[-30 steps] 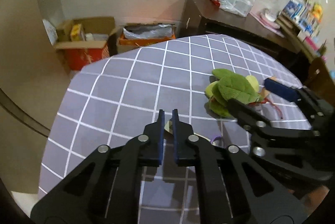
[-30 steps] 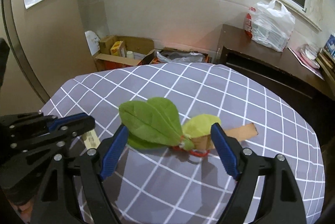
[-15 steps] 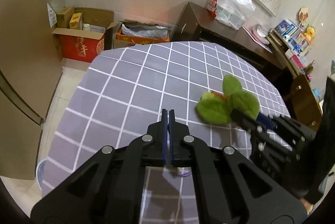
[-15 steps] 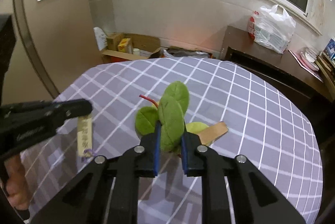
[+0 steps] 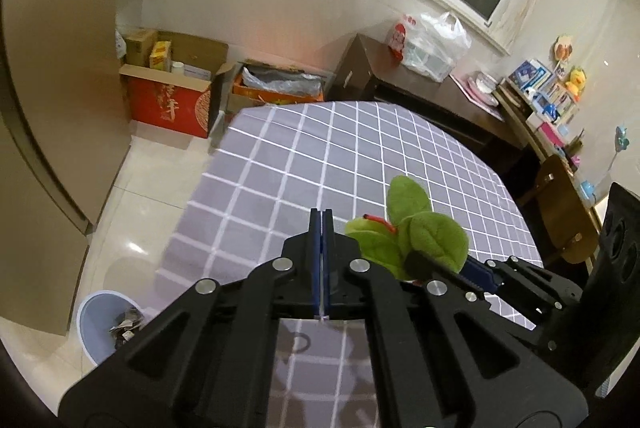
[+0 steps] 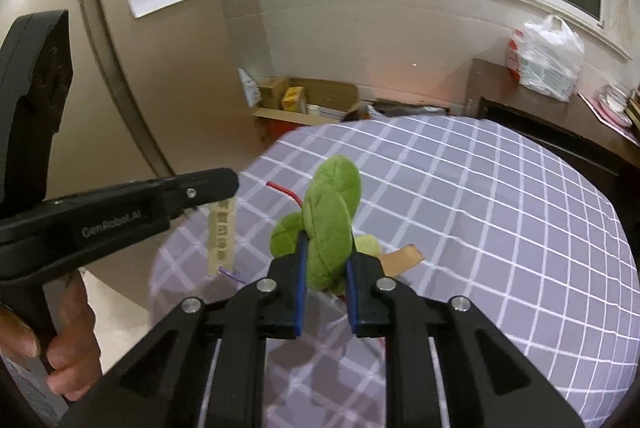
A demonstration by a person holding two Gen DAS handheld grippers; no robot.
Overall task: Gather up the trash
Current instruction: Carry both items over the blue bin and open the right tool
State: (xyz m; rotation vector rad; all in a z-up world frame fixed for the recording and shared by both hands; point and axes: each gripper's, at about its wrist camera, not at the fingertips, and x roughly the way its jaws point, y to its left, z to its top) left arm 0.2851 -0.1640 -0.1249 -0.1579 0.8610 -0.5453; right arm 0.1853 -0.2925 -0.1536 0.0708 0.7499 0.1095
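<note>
Two grips: green plush leaves (image 6: 328,224) clamped between right gripper (image 6: 325,292) pads; cream tag (image 6: 221,240) hanging pinched from closed left gripper (image 5: 321,260).

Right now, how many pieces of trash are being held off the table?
2. The green leaf bundle is clamped in the right claw; the beige paper tag hangs from the shut left claw. A brown strip sits behind the leaves, its support hidden.
</note>
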